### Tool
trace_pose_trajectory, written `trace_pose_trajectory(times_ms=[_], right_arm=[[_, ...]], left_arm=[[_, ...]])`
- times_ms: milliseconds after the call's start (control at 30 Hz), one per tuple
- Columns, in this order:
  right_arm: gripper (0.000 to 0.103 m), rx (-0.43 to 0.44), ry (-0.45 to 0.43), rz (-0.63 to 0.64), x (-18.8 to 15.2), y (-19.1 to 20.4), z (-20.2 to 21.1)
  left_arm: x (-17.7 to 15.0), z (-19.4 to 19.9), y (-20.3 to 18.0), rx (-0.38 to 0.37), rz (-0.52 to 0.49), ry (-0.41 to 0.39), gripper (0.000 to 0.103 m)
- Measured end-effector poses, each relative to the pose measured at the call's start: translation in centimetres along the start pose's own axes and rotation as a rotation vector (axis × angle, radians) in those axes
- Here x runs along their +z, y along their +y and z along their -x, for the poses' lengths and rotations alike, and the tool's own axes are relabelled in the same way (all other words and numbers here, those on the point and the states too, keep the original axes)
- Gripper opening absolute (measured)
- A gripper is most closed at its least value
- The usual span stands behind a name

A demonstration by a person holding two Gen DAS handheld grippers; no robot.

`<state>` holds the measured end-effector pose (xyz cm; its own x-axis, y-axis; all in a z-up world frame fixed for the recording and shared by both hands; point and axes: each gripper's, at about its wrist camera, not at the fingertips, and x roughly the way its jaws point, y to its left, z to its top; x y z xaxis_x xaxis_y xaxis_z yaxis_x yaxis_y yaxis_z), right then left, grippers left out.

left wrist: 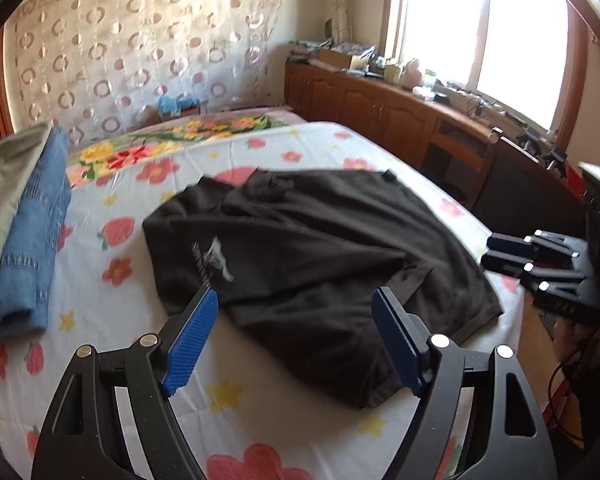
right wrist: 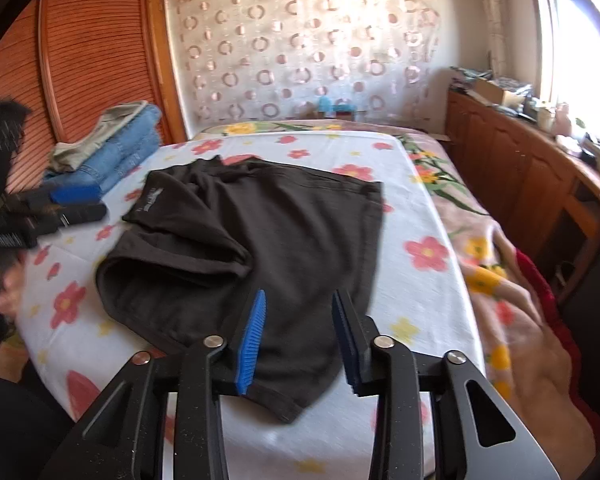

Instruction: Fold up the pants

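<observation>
Closest to me, my left gripper (left wrist: 294,332) has its blue-padded jaws spread wide with nothing between them, poised above the near edge of the black shorts (left wrist: 300,264). My right gripper (right wrist: 298,336) has its jaws parted to a narrower gap, also empty, over the near hem of the same shorts (right wrist: 252,248). In the left wrist view I see the right gripper (left wrist: 508,256) off the bed's right edge; in the right wrist view the left one (right wrist: 80,204) sits at the left, just beside the garment.

The shorts lie spread but rumpled on the flowered bedsheet (right wrist: 420,280), roughly in the middle of the bed, with a small white logo (left wrist: 216,260) showing near their left side and one leg partly turned over the other.

Farther back on the left lies a stack of folded clothes: blue jeans (right wrist: 128,148) with a khaki garment (right wrist: 100,136) on top. Beyond them hangs a circle-patterned curtain (right wrist: 300,60); a wooden cabinet (left wrist: 380,108) runs beneath the bright window (left wrist: 480,28) on the right.
</observation>
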<state>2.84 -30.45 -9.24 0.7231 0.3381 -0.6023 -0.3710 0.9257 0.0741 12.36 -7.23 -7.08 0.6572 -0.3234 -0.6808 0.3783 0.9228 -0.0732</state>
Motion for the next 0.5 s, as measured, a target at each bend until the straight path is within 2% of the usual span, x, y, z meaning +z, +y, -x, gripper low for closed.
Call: trace_pose_trajectory(times_ms=[100,500], right_arm=[[0.029,0.016,0.001,0.026,0.7,0.8,-0.7],[0.029,0.075,0.041,0.019,1.9,1.8,-3.9]], left_arm=[[-1.4,-0.8,0.1,0.009,-0.002,0.037,0.08],[-4.3,-1.8,0.8,0.024,0.027,0.099,0.08]])
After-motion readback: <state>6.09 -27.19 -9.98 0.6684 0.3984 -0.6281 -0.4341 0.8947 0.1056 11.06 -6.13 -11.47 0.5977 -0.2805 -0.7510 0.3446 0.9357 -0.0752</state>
